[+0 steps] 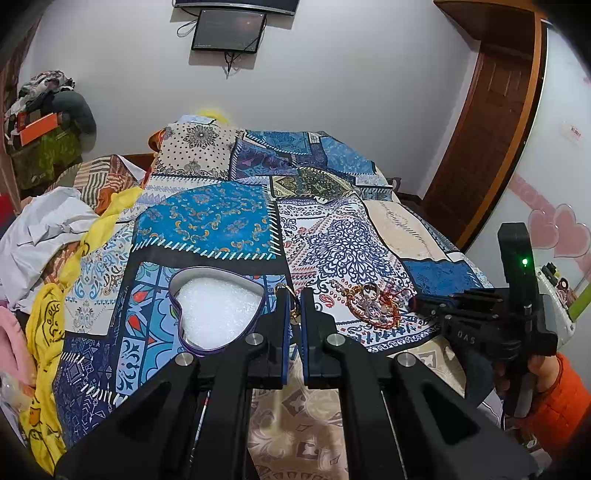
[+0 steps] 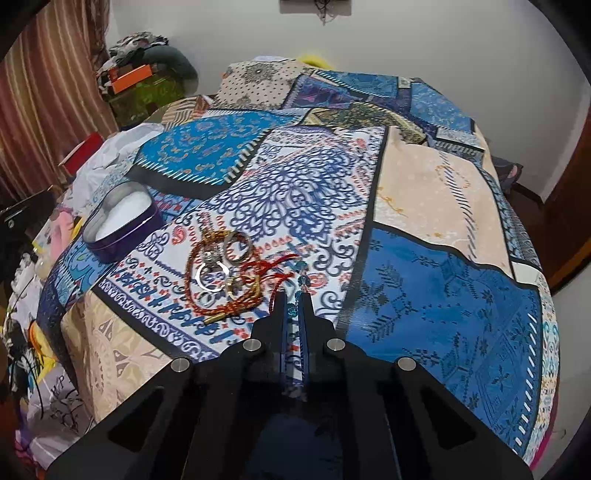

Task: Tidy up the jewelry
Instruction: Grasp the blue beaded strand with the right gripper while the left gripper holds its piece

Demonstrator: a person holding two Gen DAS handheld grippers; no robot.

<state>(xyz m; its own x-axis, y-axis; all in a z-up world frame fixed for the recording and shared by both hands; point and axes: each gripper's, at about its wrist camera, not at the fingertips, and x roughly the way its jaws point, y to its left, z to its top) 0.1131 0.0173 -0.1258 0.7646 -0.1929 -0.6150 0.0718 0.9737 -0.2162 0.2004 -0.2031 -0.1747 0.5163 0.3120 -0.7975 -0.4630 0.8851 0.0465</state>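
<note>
A purple heart-shaped tin (image 1: 218, 314) (image 2: 122, 225) lined with white foam lies open on the patchwork bedspread (image 1: 229, 221). My left gripper (image 1: 294, 293) hangs just right of the tin, shut on a small gold hoop (image 1: 293, 308) with a dangling bit. A pile of jewelry (image 1: 373, 302) (image 2: 221, 275) lies further right: a red-orange cord bracelet, silver and gold rings. My right gripper (image 2: 293, 297) (image 1: 414, 303) sits at the pile's right edge, low on the cloth, shut on a teal beaded piece (image 2: 294, 312) whose beads (image 2: 303, 275) trail ahead beside red threads.
Crumpled white and yellow clothes (image 1: 55, 236) lie along the bed's left side. A hand in an orange sleeve (image 1: 561, 398) holds the right gripper. A brown door (image 1: 491, 140) stands at the right, a dark screen (image 1: 229, 29) hangs on the far wall, and a pile of clutter (image 1: 44, 122) fills the left corner.
</note>
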